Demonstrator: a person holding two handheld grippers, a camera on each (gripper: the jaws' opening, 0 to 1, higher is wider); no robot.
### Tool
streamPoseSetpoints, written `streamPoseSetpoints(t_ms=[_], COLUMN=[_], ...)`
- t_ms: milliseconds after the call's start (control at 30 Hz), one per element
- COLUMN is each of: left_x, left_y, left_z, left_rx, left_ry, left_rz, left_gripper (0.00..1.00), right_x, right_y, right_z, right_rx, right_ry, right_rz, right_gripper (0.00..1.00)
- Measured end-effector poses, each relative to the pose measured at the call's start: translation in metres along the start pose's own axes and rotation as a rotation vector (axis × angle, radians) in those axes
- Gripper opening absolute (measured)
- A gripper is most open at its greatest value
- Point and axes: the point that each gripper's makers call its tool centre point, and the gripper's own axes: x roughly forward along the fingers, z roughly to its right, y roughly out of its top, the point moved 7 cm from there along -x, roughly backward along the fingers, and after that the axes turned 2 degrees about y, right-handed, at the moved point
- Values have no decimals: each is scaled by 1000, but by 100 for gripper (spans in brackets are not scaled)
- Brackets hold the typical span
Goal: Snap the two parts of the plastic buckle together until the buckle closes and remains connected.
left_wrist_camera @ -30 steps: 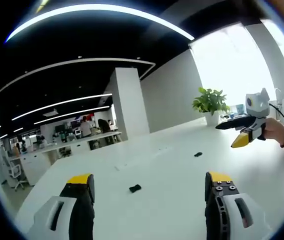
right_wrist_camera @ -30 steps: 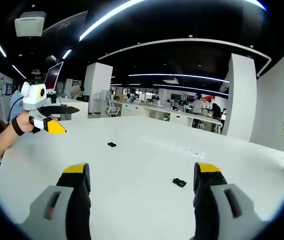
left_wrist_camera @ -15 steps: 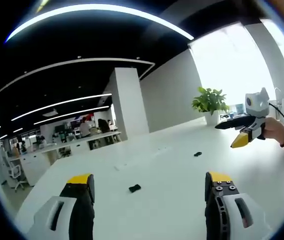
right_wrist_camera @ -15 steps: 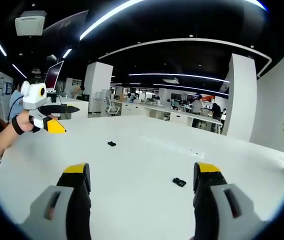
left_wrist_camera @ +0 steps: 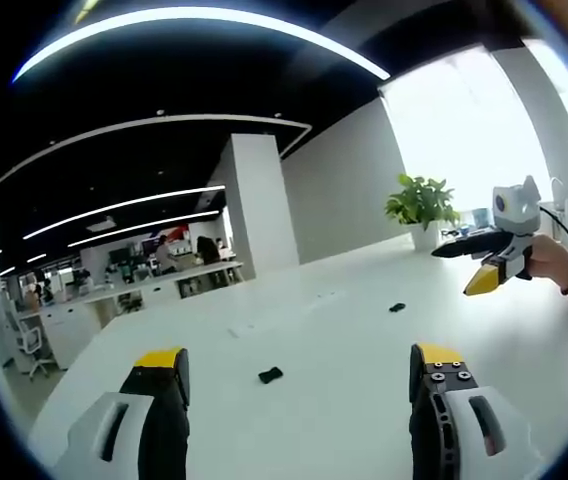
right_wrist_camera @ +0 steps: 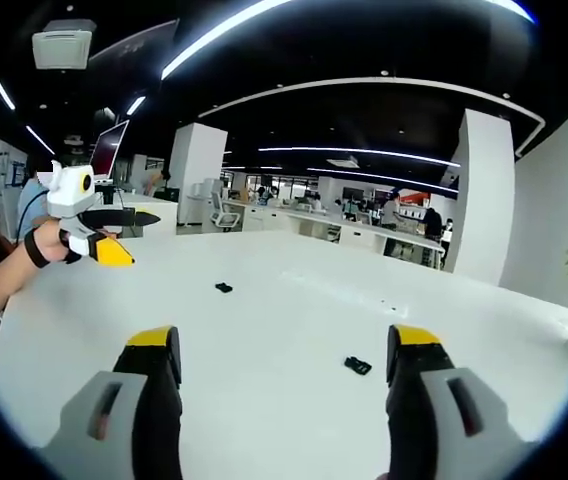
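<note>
Nothing done yet: both buckle halves (left_wrist_camera: 271, 376) (left_wrist_camera: 396, 308) lie well apart on the white worktop (left_wrist_camera: 344, 400) (untouched), left claw (left_wrist_camera: 299, 372) and right claw (right_wrist_camera: 282, 352) gaping, empty

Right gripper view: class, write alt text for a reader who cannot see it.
Two small black buckle parts lie apart on a white table. The right tool hangs open above it; the left tool is held at the far left.

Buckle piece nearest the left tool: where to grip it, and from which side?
The near buckle piece lies flat and alone on the white table, just ahead of the open left tool. Probably best to come straight down from above and pinch across its narrow width at mid-body. Which end mates is too small to tell.
</note>
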Motion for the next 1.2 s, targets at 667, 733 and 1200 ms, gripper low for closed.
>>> streamPoseSetpoints(t_ms=[667,733,1200], left_x=[8,11,22], left_y=[-3,-3,14], left_z=[6,10,18], left_rx=[-17,-20,-25], left_ry=[-34,-49,-77], left_rz=[-22,-23,-15], left_gripper=[91,91,86], right_x=[5,7,13], right_y=[-3,-5,0], right_z=[3,2,13], right_rx=[22,58,101], right_ry=[2,17,29], right_rz=[-3,7,9], right_gripper=[85,85,84])
